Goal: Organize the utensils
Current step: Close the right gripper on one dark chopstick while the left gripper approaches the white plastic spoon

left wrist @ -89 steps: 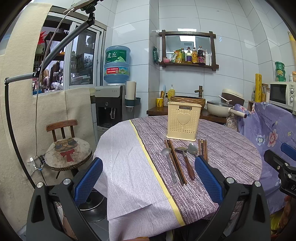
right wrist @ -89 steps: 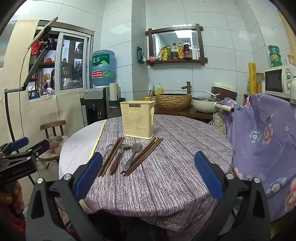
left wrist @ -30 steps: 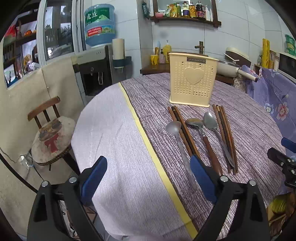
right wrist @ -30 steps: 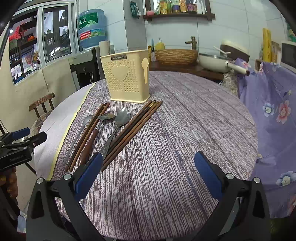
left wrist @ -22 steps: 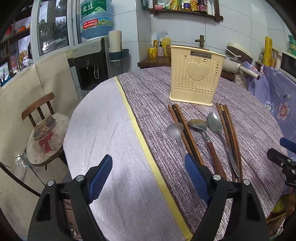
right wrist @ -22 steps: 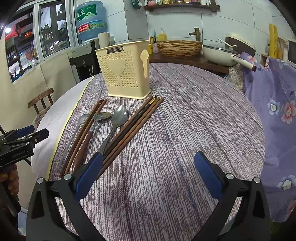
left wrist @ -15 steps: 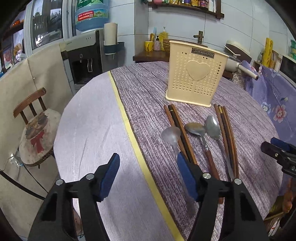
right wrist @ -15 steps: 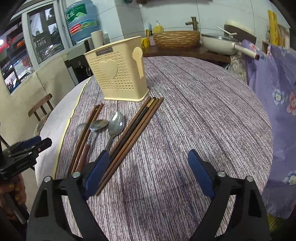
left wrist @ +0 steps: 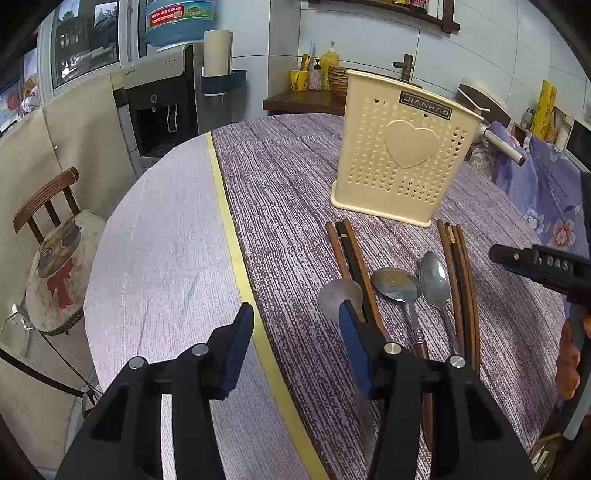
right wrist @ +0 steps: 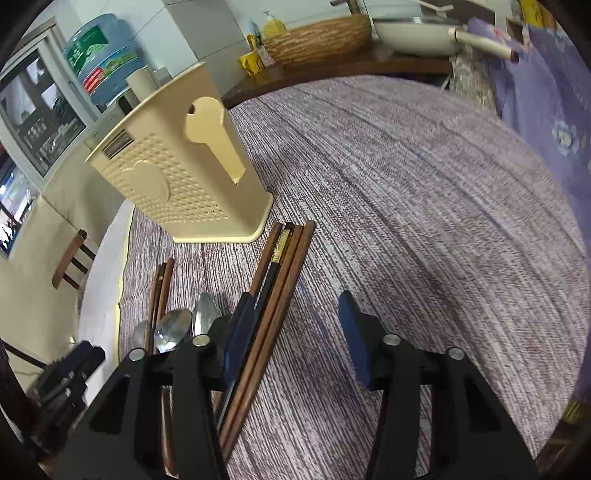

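A cream perforated utensil holder (left wrist: 402, 155) stands on the purple-clothed round table (left wrist: 288, 177); it also shows in the right wrist view (right wrist: 177, 184). In front of it lie three metal spoons (left wrist: 397, 284) between two bundles of brown chopsticks: a left bundle (left wrist: 351, 254) and a right bundle (left wrist: 458, 266). My left gripper (left wrist: 295, 343) is open and empty, low over the table, its right finger by the leftmost spoon (left wrist: 340, 295). My right gripper (right wrist: 295, 332) is open and empty, its left finger over the right chopstick bundle (right wrist: 277, 288). Its body shows in the left wrist view (left wrist: 543, 264).
A wooden chair with a cat cushion (left wrist: 55, 254) stands left of the table. A water dispenser (left wrist: 162, 92) is behind. A side counter holds a basket (right wrist: 317, 37) and a pan (right wrist: 417, 29). A floral purple cloth (right wrist: 546, 85) hangs at the right.
Both grippers have come down and forward toward the utensils and their jaws have narrowed but stay open. The right gripper has swung left over the right chopstick bundle.
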The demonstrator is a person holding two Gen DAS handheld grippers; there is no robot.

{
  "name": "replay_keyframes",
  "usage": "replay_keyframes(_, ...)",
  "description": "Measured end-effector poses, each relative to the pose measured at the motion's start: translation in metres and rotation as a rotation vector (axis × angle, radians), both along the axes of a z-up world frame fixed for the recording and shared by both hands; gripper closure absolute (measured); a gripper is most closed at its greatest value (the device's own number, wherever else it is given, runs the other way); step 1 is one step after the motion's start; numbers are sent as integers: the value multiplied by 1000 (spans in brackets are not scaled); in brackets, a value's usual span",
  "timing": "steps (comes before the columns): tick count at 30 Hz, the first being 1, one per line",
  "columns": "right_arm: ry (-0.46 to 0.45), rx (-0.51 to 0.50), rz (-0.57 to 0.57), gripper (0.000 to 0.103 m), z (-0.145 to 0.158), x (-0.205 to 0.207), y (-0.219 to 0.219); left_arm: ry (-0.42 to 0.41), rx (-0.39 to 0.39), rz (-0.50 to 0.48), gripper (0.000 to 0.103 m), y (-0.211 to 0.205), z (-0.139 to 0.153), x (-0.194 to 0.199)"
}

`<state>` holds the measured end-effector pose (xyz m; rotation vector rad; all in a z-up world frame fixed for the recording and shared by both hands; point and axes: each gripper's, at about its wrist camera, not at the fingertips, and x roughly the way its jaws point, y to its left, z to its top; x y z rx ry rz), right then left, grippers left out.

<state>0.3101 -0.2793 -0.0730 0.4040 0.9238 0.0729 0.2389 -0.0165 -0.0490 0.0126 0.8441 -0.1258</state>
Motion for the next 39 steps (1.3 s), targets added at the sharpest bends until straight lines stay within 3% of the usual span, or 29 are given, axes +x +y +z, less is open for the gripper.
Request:
replay_keyframes(7, 65, -46, -15, 69, -11, 23, 5, 11, 10, -8, 56, 0, -4, -1)
replay_keyframes(11, 85, -26, -17, 70, -16, 29, 5, 12, 9, -7, 56, 1, -5, -1)
replay_keyframes(17, 106, -81, -41, 76, -19, 35, 12, 9, 16, -6, 56, 2, -6, -1)
replay_keyframes(27, 112, -75, -77, 76, -20, 41, 11, 5, 22, 0, 56, 3, -7, -3)
replay_keyframes(39, 118, -200, -71, 77, -20, 60, 26, 5, 33, -3, 56, 0, -10, -3)
